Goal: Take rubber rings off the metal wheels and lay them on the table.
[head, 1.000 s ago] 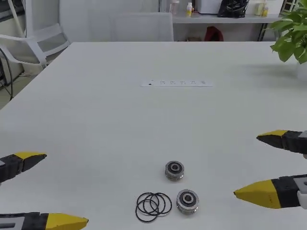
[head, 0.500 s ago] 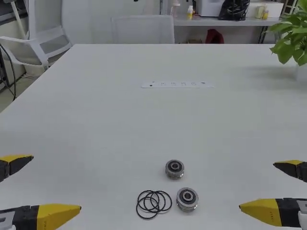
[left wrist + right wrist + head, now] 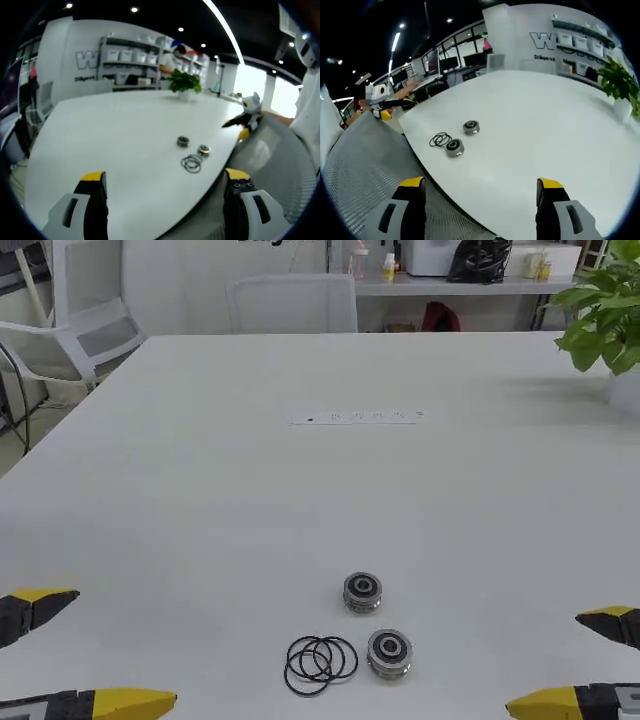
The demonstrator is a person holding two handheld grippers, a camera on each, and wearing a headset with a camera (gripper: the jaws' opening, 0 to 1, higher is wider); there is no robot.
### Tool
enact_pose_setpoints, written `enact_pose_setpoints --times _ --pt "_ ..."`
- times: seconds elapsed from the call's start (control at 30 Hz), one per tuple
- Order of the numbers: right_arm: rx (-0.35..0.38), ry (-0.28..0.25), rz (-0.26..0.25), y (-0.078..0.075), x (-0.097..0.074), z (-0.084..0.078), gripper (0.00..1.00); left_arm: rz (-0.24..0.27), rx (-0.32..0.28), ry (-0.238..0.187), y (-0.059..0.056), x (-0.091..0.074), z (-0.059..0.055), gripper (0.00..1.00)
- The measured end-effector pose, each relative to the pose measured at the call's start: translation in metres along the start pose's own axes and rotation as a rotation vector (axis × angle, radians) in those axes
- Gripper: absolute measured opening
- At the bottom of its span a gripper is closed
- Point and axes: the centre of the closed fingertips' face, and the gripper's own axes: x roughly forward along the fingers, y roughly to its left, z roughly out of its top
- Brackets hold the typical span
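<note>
The left gripper has its yellow-tipped jaws spread wide with nothing between them. In the head view it sits low at the left edge, over the near part of the counter. The right gripper is likewise gaping and holds nothing, and it sits low at the right edge of the head view. Both are well apart from the work, one on either side.

Between them, near the front edge of the white counter, lies a loose pile of black rubber rings. The thin loops overlap one another and lie flat on the surface. Just beside the pile, on its right, lies the nearer metal wheel on its side with its dark hub facing up. The second metal wheel lies a little farther back, near the first but not touching it. Whether any ring is seated on either wheel is too small to tell.

Farther up the counter is a flat white socket strip. A potted plant stands at the far right corner. White chairs stand along the far side, with shelving behind them.
</note>
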Motion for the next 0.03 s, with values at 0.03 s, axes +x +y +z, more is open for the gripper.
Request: enact_pose_setpoints --times 0.03 --pt "-0.006 0.008 0.005 0.0012 0.0001 -0.0005 0.90 -0.002 0.000 0.000 -0.0002 0.0004 0.0001 0.98"
